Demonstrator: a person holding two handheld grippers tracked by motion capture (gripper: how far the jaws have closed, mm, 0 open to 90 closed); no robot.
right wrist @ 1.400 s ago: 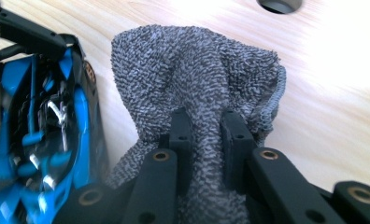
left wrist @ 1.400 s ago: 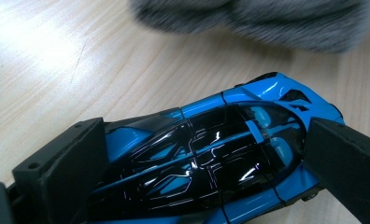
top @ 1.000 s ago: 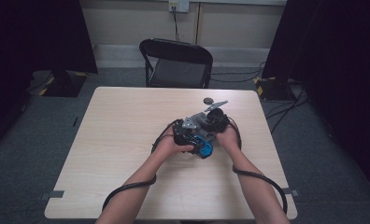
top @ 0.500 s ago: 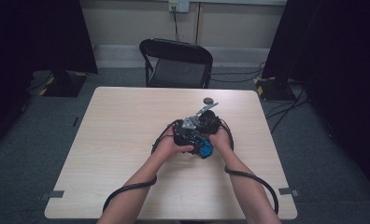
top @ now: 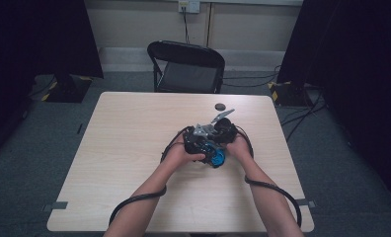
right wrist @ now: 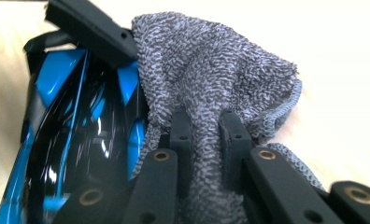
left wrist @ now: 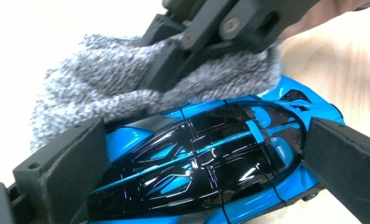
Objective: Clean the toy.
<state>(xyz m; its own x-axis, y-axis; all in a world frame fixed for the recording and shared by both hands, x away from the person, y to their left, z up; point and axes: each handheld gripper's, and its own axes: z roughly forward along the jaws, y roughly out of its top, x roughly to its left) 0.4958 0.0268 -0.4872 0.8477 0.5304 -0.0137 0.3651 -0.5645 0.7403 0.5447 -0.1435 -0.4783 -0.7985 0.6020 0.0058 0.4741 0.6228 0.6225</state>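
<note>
The left gripper (left wrist: 206, 186) fingers clamp the car (left wrist: 211, 163) at mid-desk (top: 134, 148). The right gripper (right wrist: 206, 135) fingers are pinched on the cloth (right wrist: 211, 74), which touches the car's side. Risk: hard wiping pressure could twist the car out of the left grip.

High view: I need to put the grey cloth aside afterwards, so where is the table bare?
The light wooden table is bare across its left half and along the near edge between the forearms. It is crowded mid-right, around the blue and black toy car, and near the small dark disc.
</note>
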